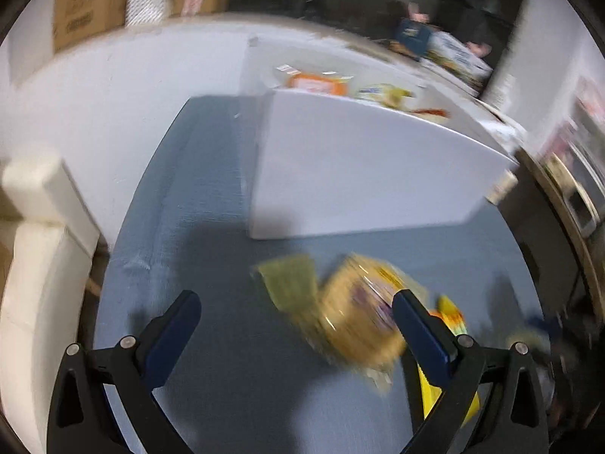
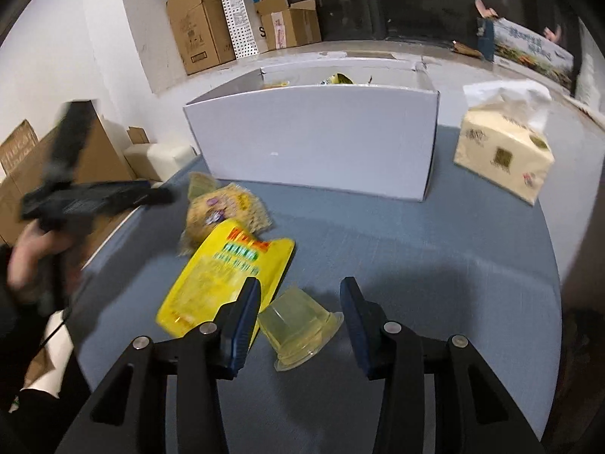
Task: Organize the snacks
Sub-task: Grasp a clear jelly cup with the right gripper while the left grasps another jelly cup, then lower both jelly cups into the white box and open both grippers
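A white open box [image 2: 314, 143] stands on the blue table; it also shows in the left wrist view [image 1: 363, 174] with several snack packs inside. A tan snack bag [image 2: 223, 212] lies in front of it, partly under a yellow pouch [image 2: 223, 276]. A clear jelly cup [image 2: 298, 325] lies on its side between the fingers of my open right gripper [image 2: 300, 304]. My left gripper [image 1: 295, 302] is open and empty above the table, the tan bag [image 1: 359, 321] just inside its right finger. The yellow pouch [image 1: 450, 317] shows behind that finger. The left view is blurred.
A tissue pack [image 2: 503, 147] stands on the table at the right of the box. Cardboard boxes [image 2: 200, 22] and a white bag stand on the ledge behind. The table's left edge borders cream stools [image 1: 34, 265] and more cardboard.
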Motion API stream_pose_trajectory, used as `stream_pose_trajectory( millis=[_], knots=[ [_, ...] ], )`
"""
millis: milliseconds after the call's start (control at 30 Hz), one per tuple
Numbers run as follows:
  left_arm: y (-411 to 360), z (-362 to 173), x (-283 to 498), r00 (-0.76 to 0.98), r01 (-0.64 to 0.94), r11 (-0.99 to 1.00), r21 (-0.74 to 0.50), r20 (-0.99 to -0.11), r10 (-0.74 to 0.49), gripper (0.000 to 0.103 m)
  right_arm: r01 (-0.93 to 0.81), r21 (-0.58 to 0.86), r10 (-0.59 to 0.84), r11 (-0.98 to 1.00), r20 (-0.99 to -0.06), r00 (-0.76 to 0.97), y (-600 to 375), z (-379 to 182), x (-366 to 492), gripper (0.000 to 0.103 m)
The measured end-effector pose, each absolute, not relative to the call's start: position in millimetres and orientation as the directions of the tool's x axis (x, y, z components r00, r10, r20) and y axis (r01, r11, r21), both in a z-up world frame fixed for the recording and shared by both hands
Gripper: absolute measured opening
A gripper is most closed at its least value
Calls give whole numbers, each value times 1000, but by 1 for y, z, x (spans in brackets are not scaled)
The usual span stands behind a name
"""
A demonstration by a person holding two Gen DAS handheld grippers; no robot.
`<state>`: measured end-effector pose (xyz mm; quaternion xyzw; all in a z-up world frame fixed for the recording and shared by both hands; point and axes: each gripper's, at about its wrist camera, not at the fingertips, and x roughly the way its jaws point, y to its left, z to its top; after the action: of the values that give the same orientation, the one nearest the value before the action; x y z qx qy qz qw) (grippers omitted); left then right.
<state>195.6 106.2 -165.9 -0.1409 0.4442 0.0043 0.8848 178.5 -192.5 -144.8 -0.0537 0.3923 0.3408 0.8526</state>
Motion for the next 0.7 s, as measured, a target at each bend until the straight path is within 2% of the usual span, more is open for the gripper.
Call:
stream_pose_trajectory(
  millis=[133, 200, 233, 267, 300, 467, 700],
  knots=[
    [111, -176, 217, 595, -164, 961, -224, -799, -84, 102, -617, 201, 552, 761, -700, 453, -200, -142, 162, 48],
    [112, -180, 221, 586, -176, 958, -228, -806, -84, 95, -618, 193, 545, 762, -706, 452, -198, -142, 159, 48],
    [112, -181, 222, 581, -170, 958, -230, -809, -92, 81, -619, 192, 545, 762, -705, 453, -199, -142, 158, 48],
    [112, -184, 224, 574, -155, 957, -247, -811, -116, 61, -621, 195, 550, 759, -703, 451, -199, -142, 157, 48],
    [112, -186, 224, 569, -149, 956, -252, -813, -125, 50, -623, 198, 554, 756, -701, 449, -199, -141, 158, 48],
    [114, -183, 213, 599, -98, 955, -279, -783, -167, 47, -623, 205, 556, 755, -705, 441, -195, -144, 156, 48],
    [105, -139, 172, 709, -6, 959, -282, -678, -195, 47, -632, 220, 574, 743, -696, 432, -187, -141, 153, 48]
  ],
)
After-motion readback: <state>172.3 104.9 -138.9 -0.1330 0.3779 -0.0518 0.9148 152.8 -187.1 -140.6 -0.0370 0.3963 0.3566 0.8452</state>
